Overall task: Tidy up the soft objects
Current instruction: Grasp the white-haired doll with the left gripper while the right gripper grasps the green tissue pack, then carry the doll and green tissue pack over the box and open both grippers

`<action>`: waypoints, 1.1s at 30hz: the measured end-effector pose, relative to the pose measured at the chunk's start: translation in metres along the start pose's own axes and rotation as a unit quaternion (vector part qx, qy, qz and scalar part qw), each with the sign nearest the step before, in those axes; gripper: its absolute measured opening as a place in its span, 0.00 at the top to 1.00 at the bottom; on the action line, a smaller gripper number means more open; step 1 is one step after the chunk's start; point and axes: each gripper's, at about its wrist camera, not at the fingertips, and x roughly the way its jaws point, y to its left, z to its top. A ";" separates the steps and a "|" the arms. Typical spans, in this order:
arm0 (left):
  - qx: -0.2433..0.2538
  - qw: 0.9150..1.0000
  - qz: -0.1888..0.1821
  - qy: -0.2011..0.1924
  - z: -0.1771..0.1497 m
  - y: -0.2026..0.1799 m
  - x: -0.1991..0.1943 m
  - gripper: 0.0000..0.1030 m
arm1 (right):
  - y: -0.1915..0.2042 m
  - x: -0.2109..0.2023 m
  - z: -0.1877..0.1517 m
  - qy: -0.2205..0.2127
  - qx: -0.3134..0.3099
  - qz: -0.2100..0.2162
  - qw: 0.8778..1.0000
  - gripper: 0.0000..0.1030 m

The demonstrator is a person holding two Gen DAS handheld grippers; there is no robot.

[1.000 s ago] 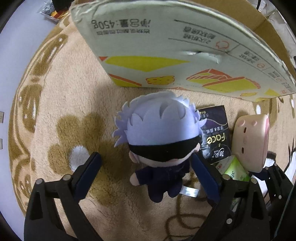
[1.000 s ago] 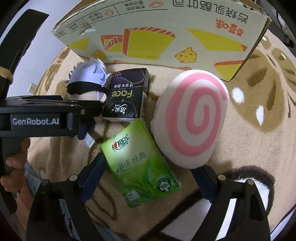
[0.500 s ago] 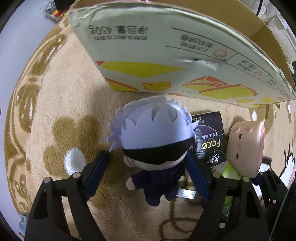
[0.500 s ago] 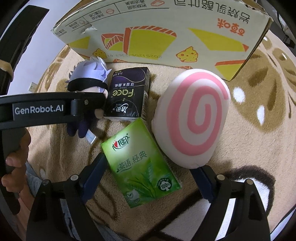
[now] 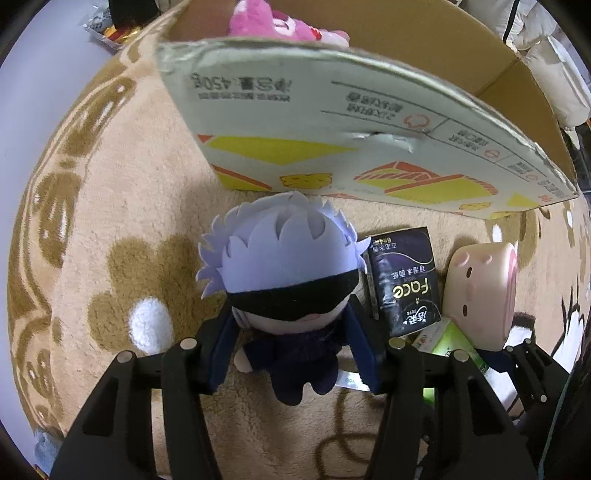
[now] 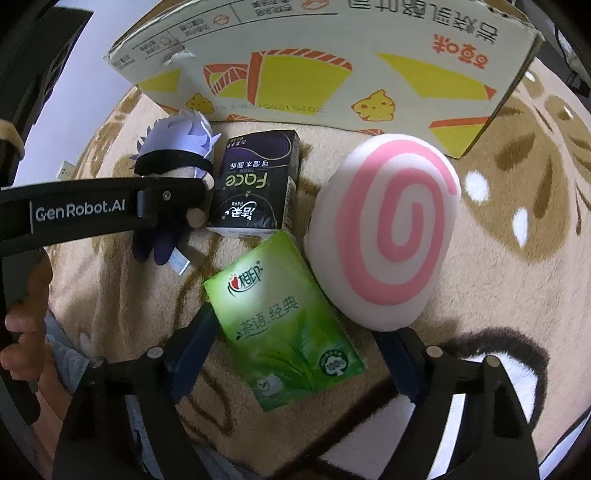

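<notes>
A small plush doll (image 5: 284,273) with pale lilac hair, a black blindfold and dark clothes hangs in my left gripper (image 5: 291,332), whose fingers are shut on its body. It also shows in the right wrist view (image 6: 173,173), lifted off the rug. My right gripper (image 6: 295,354) is open, low over the rug, with a green tissue pack (image 6: 284,325) between its fingers. A pink-and-white spiral cushion (image 6: 384,232) lies just right of the pack. A cardboard box (image 5: 369,122) with a pink plush (image 5: 273,22) inside stands behind.
A dark purple tissue pack (image 6: 255,184) lies between the doll and the cushion. The beige patterned rug (image 5: 110,221) covers the floor. A snack wrapper (image 5: 107,18) lies at the far left beyond the rug. My hand (image 6: 26,325) shows at the left edge.
My left gripper moved forward and closed on the doll's body, then raised it toward the box. The right gripper stayed almost still over the green pack.
</notes>
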 end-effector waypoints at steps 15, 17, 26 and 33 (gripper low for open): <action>-0.005 0.998 0.031 -0.045 -0.033 -0.002 -0.041 0.48 | -0.019 -0.021 -0.011 -0.022 0.036 0.042 0.998 0.27; 0.001 0.997 0.043 -0.057 -0.039 -0.004 -0.051 0.48 | -0.020 -0.025 -0.012 -0.027 0.039 0.043 0.998 0.27; -0.003 0.993 0.053 -0.108 -0.056 -0.007 -0.092 0.48 | -0.037 -0.048 -0.026 -0.036 0.060 0.059 0.996 0.30; -0.012 0.986 0.046 -0.160 -0.066 0.004 -0.122 0.48 | -0.043 -0.087 -0.032 -0.094 0.048 0.057 0.993 0.36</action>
